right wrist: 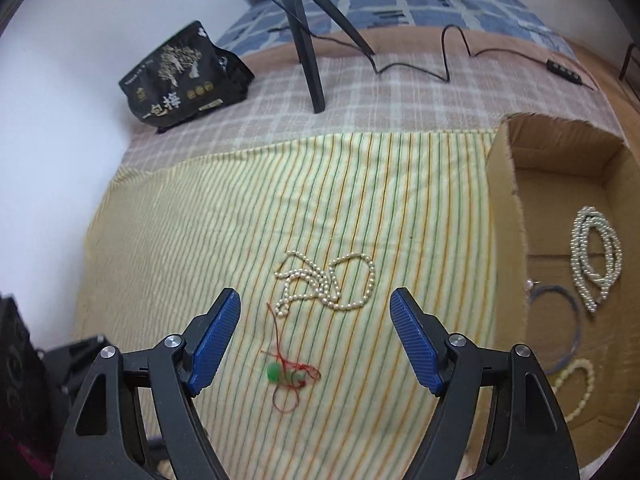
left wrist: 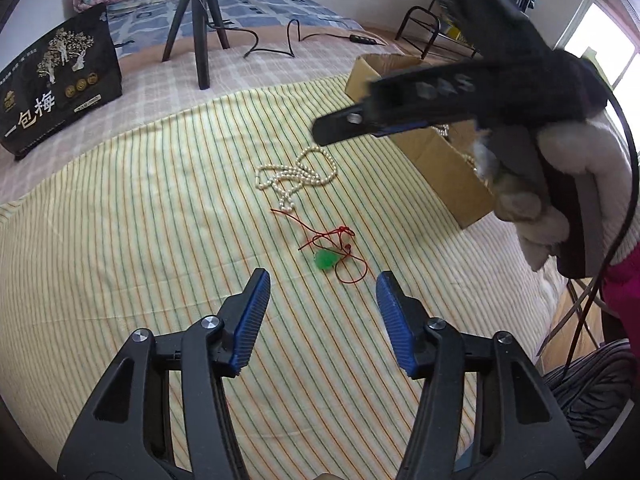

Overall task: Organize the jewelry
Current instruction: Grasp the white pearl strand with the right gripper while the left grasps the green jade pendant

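Tongs of both grippers agape above pearl necklace (right wrist: pixel 326 282) and jade pendant (right wrist: pixel 280 374)

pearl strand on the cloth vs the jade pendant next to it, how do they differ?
The pearl strand is white beads, loosely looped; the jade pendant is one green stone on tangled red cord. The strand spreads wider and lies farther from both claws; the pendant is compact and nearer. Both lie loose on the striped cloth, outside the cardboard box.

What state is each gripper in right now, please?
Left gripper: open, holding nothing, above the green pendant.
Right gripper: open, holding nothing, over the pearl necklace.
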`<state>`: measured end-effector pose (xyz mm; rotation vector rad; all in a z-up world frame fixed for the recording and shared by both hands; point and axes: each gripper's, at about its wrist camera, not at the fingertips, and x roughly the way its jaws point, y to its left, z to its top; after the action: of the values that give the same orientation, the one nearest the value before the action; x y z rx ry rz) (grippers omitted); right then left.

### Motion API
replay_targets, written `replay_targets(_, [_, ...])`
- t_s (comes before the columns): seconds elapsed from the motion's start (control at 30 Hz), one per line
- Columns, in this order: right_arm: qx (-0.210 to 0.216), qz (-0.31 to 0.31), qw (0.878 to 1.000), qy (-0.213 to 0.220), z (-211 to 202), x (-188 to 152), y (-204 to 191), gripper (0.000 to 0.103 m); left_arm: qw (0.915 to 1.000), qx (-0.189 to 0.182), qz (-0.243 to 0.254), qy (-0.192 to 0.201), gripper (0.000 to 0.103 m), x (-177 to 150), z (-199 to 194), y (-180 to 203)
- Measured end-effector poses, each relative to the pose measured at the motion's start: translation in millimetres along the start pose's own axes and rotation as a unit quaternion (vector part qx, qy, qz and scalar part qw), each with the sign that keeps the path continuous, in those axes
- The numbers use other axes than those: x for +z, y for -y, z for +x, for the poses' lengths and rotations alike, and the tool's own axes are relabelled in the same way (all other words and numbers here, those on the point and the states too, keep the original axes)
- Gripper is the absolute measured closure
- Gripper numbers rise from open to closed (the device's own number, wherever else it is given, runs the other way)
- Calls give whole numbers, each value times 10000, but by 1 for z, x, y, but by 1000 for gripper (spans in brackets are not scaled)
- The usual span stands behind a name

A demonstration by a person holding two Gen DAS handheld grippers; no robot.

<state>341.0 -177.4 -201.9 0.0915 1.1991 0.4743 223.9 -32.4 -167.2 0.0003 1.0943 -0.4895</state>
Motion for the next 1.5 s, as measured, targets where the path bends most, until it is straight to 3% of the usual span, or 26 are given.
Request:
replay_targets(0.63, [-468, 144, 9975, -512, 67, 22, -9, 26, 9997, 88, 44, -241, 54, -8, 37, 9])
replay_targets(1.0, [-1062, -652, 9899, -671, 89, 27, -37, 24, 9996, 187, 64, -208, 54, -7, 42, 3])
replay_targets(1.23, [-1109, -893, 9871, -725, 87, 29, -37, 41, 9992, 264, 235, -208, 54, -6, 50, 6])
replay_targets(1.3, [-1103, -887, 9873, -720, 83, 28, -33, 51, 9990, 264, 295, -198, 54, -5, 54, 8])
replay_targets(1.5, [-1113, -878, 9874, -706, 79, 29, -25, 70, 9986, 332, 377, -189, 54, -1, 67, 10])
